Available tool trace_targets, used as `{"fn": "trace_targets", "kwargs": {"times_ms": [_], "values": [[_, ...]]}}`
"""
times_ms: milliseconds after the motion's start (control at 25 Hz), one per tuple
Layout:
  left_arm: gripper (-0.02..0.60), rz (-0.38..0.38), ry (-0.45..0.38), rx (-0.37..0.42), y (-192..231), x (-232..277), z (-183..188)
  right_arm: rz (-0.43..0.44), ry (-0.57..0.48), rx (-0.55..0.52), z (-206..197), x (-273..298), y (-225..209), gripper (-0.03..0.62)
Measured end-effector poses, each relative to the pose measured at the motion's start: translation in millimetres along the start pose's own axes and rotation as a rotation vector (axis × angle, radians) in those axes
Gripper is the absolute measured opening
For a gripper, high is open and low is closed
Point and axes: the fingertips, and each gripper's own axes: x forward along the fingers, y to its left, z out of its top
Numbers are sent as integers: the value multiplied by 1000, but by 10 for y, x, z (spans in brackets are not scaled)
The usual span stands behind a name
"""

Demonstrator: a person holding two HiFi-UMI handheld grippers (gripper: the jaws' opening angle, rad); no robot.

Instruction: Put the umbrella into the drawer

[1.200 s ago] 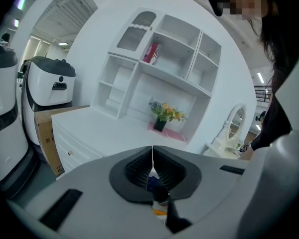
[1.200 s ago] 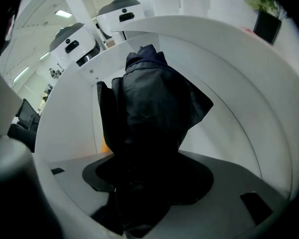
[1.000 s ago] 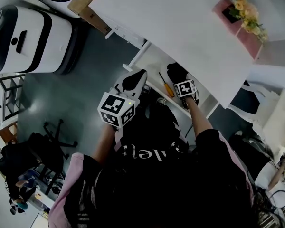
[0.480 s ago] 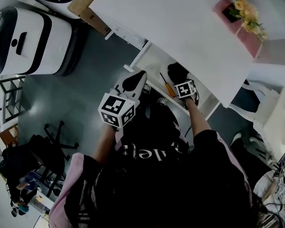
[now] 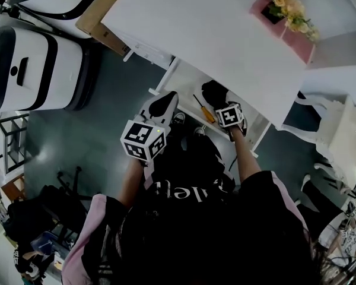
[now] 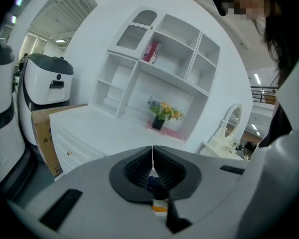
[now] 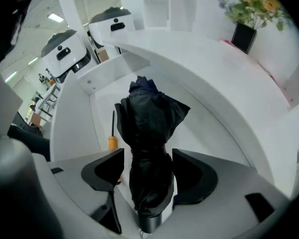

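Right gripper (image 7: 147,158) jaws have parted; umbrella (image 7: 149,123) loose between them, lengthwise, tip far, in drawer (image 7: 214,133); left gripper (image 6: 152,156) closed, empty.

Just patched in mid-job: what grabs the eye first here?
The folded black umbrella stands out, in the open white drawer between the parted jaws of the right hand-held gripper. An orange-handled screwdriver lies beside it. The left hand-held gripper is shut, held off to the side and facing the desk's flowers.
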Motion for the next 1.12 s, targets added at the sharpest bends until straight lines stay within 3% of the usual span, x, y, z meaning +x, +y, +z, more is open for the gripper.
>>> {"fn": "trace_targets", "kwargs": {"times_ms": [240, 440, 680, 840, 1120], "values": [[17, -72, 2, 24, -132, 99, 63, -2, -177, 94, 114, -476, 31, 290], [17, -127, 12, 45, -237, 179, 122, 7, -377, 189, 443, -1023, 53, 290], [17, -207, 11, 84, -401, 220, 255, 92, -718, 355, 893, -1992, 136, 288], [17, -267, 21, 119, -495, 246, 322, 127, -900, 408, 1059, -2583, 230, 288], [17, -385, 65, 165, -663, 238, 298, 59, -1105, 438, 1143, -3238, 422, 287]]}}
